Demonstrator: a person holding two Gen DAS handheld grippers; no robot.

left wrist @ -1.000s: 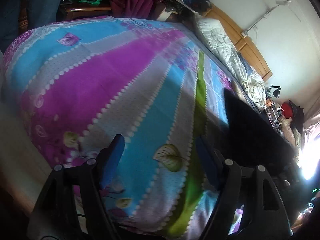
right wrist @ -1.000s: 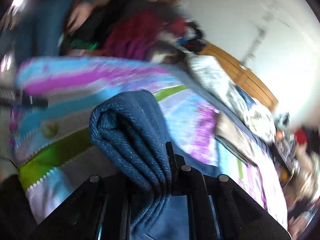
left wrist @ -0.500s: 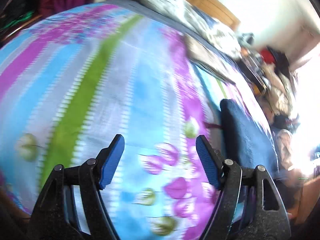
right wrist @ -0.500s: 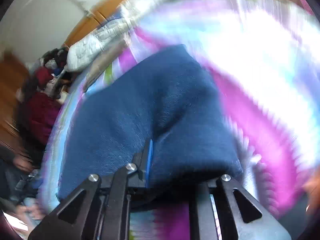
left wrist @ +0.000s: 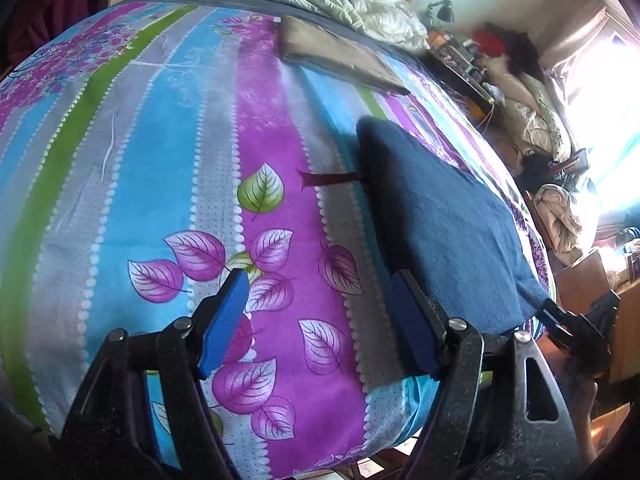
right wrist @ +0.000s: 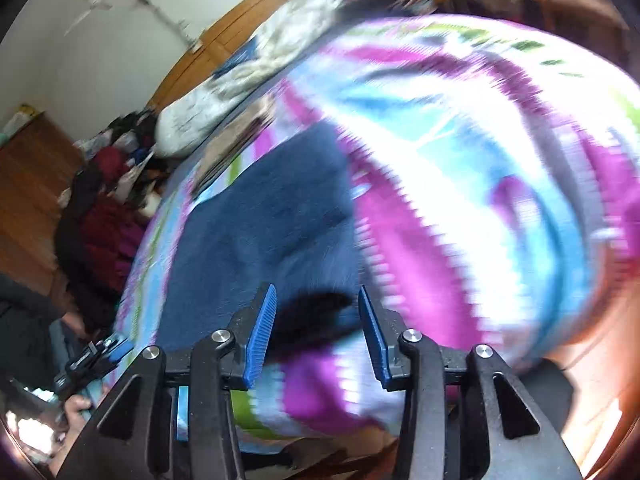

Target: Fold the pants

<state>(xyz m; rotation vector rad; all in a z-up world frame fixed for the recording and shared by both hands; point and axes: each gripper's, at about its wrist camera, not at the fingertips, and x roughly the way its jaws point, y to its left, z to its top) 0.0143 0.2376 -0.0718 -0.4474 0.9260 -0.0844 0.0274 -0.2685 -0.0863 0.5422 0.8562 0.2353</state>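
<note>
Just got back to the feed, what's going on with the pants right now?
The folded blue pants lie flat on the striped bedspread. Neither claw holds them: the right claw is open, right at their near edge, and the left claw is open over bare bedspread beside them. The fold looks finished.

Left wrist view sits low and close over the near edge of the bed [left wrist: 168, 128], looking out between its tongs [left wrist: 316, 320] toward the headboard and the window side. Right wrist view hangs close at the bed's edge too, tilted and blurred, facing the wooden headboard. Both catch the folded blue pants [left wrist: 444, 220] and each other's tongs.
</note>
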